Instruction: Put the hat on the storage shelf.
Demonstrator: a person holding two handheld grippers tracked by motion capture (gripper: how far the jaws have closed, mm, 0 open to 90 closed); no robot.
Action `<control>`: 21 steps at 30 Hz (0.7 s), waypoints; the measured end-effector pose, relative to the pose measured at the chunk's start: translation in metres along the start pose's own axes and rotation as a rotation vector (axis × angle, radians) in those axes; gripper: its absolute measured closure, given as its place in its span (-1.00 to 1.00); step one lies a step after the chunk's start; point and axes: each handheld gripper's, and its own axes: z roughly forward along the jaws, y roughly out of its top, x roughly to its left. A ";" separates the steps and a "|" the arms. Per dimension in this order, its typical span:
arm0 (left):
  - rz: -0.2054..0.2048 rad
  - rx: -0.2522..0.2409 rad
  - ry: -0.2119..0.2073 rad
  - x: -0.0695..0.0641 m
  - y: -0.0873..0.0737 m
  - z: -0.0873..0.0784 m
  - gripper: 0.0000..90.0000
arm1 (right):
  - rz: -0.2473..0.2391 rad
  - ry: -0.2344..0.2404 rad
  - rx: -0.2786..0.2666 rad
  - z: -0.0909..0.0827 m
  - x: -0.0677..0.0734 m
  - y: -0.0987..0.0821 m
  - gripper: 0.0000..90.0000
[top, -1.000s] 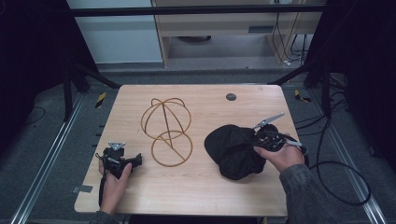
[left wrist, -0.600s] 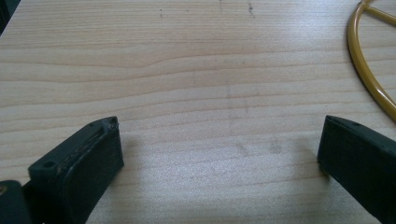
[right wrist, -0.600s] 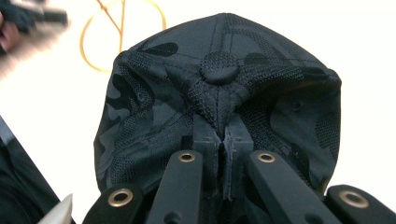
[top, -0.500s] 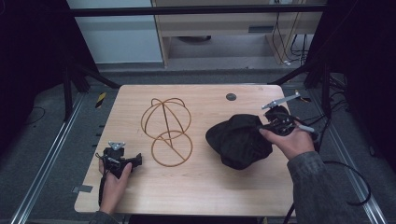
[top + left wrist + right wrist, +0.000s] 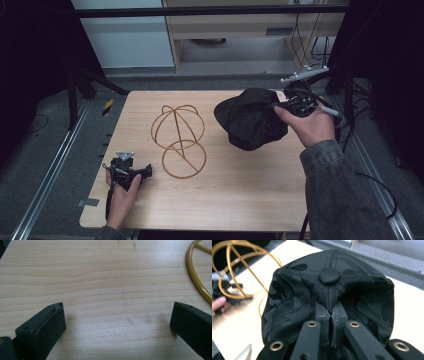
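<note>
The black cap [image 5: 251, 125] is already picked up, clear of the bench [image 5: 240, 200] near its far right corner; judging by the gold wire stand [image 5: 179, 137] at mid-bench, setting the cap over that frame is what remains. The right gripper [image 5: 296, 104] has its jaws closed tight on the cap's fabric just below the crown button, hand raised and angled toward the stand. The left gripper [image 5: 129, 172] rests by the near left edge, jaws wide apart with nothing between them
</note>
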 end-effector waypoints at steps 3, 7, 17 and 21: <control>0.000 0.000 -0.001 0.000 0.000 0.000 -1.00 | 0.004 -0.003 -0.032 -0.004 0.005 0.007 0.92; 0.001 0.000 -0.001 0.000 0.001 0.001 -1.00 | -0.008 -0.006 -0.072 -0.011 0.014 0.015 0.93; 0.001 0.000 -0.001 0.000 0.001 0.001 -1.00 | -0.021 0.047 -0.164 -0.019 0.037 0.030 0.93; 0.001 0.000 -0.002 0.000 0.001 0.001 -1.00 | -0.036 0.065 -0.189 -0.018 0.049 0.038 0.93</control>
